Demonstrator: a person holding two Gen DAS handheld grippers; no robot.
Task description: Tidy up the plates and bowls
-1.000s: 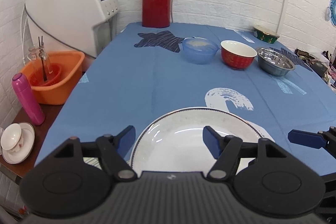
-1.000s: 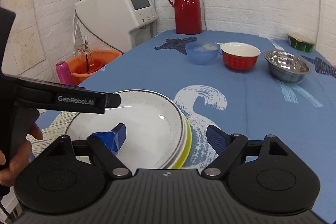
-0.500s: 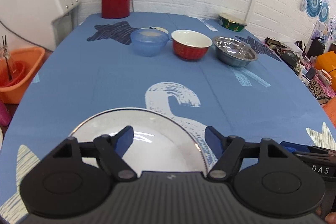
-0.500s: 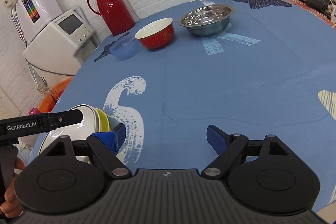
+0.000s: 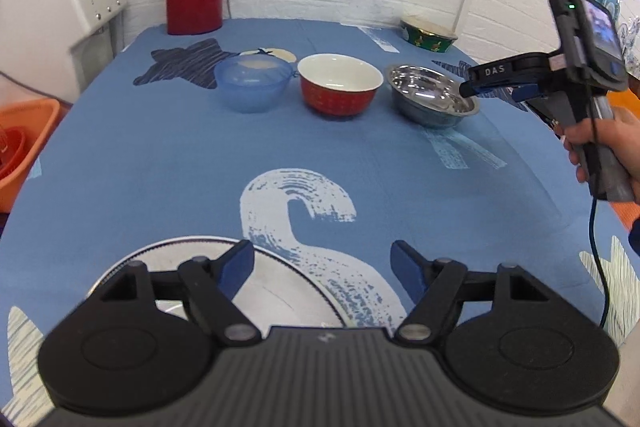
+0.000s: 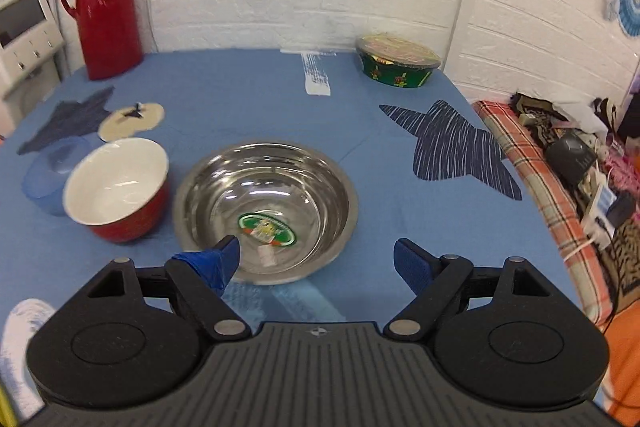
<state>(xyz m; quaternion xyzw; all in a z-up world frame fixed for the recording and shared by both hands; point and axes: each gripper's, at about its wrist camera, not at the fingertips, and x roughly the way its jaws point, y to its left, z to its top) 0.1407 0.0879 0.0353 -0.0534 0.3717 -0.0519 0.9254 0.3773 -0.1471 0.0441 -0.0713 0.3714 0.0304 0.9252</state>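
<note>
Swinging away from the plate stack, the right hand-held gripper (image 6: 316, 261) has crossed the tabletop (image 5: 160, 163) in the last second and now hangs over the near rim of the stainless steel bowl (image 6: 266, 207), fingers spread wide and holding nothing; its left fingertip sits over the bowl's interior, the right one outside the rim. The left hand-held gripper (image 5: 322, 263) has drawn back too: a second ago it hovered squarely over the white plate (image 5: 264, 291), and now only its left finger overlaps the plate, which lies flat at the near edge, released. Its fingers are likewise apart and empty.

That shift suggests the plates are dealt with and the bowls are next. Three stand in a row at mid-table: the blue plastic bowl (image 5: 252, 83), the red bowl (image 5: 340, 85) with its white inside, and the steel one on the right, close together but each resting on the cloth. A green lidded bowl (image 6: 398, 61) sits apart, near the wall. Closing on the steel rim looks like the coming move.
</note>
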